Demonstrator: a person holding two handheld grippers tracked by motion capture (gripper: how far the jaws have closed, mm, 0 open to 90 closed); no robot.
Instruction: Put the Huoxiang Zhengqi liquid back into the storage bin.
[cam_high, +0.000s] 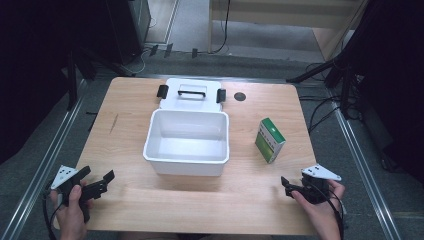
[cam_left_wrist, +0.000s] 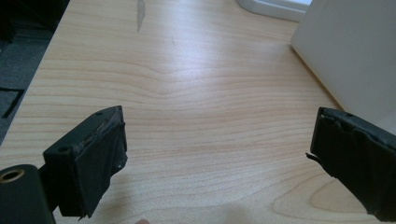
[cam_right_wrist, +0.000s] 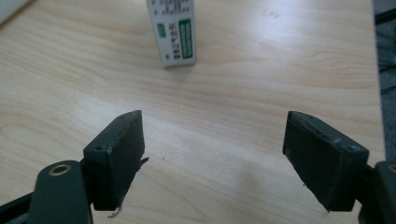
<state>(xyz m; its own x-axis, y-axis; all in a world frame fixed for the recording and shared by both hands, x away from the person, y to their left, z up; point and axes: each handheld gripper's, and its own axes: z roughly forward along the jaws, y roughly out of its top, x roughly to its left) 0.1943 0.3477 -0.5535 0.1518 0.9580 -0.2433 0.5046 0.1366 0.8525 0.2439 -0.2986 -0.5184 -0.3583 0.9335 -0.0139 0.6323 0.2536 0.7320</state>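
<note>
Left claw (cam_high: 95, 181) sits at 8 o'clock on the worktop (cam_high: 125, 200), held in the person's left hand (cam_high: 70, 210). Its jaws are spread wide with nothing between them; in the left gripper view (cam_left_wrist: 215, 154) only bare wood lies in the gap. The jaws point toward 2 o'clock, at the near left corner of the bin (cam_high: 187, 142), whose white wall (cam_left_wrist: 350, 51) shows just beyond the far jaw.

Right claw (cam_high: 292, 187) sits at 4 o'clock, held in the right hand (cam_high: 320, 210). Jaws are likewise wide apart and grip nothing; in the right gripper view (cam_right_wrist: 212, 154) the gap frames bare wood. It touches no object.

The bin stands at the worktop centre, open, interior white and bare. Its lid (cam_high: 190, 95) lies flat behind it at 12 o'clock, touching the bin's far rim, with a black handle and two black latches facing up.

The box (cam_high: 270, 140), green and white, stands upright at 3 o'clock, apart from the bin's right wall. Long axis is vertical, tilted slightly; its broad green face turns toward 7 o'clock. In the right gripper view the box (cam_right_wrist: 175, 32) stands ahead of the claw, a little left of its centre line, well clear of both jaws.

A small dark round disc (cam_high: 240, 96) sits at 1 o'clock near the lid.
</note>
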